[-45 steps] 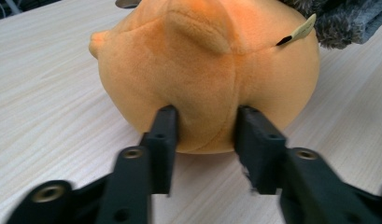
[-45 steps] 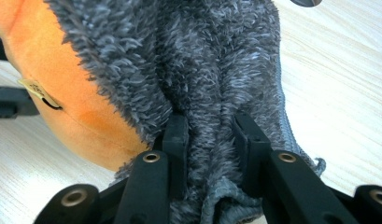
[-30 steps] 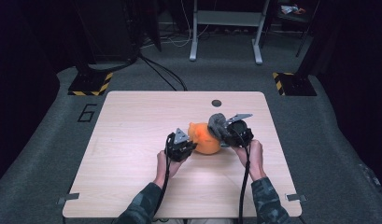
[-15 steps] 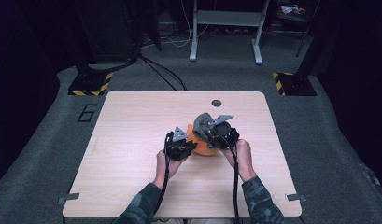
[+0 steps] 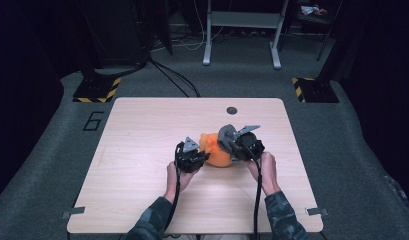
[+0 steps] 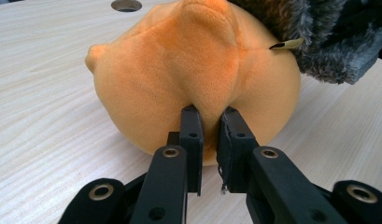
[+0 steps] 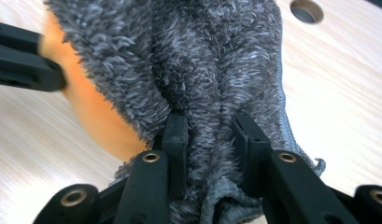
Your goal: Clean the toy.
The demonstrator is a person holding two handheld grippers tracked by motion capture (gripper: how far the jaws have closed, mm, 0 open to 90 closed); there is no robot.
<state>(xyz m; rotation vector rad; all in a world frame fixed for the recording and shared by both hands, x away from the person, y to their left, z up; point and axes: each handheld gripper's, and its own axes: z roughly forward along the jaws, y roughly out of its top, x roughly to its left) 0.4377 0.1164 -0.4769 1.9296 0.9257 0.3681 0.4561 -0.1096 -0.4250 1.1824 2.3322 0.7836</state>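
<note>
Left: the person's left hand (image 5: 175, 175) reaches in from the near table edge, forearm angled forward, and carries the left gripper (image 5: 204, 157) level, pointing rightward at the orange plush piece (image 5: 215, 152). In the left gripper view the jaws stand narrow, pinching a fold of the orange plush piece (image 6: 193, 74), which lies on the wooden table (image 6: 44, 116); this view also reveals a small tan tag (image 6: 286, 45) at the seam. Centre: the plush rests right of the table's middle, near of the round cable hole (image 5: 232, 110). Right: the right hand (image 5: 262, 169) holds the right gripper (image 5: 229, 145) turned leftward. The right gripper view shows its jaws clamped on the grey furry cover (image 7: 212, 70), draped over the orange piece.
</note>
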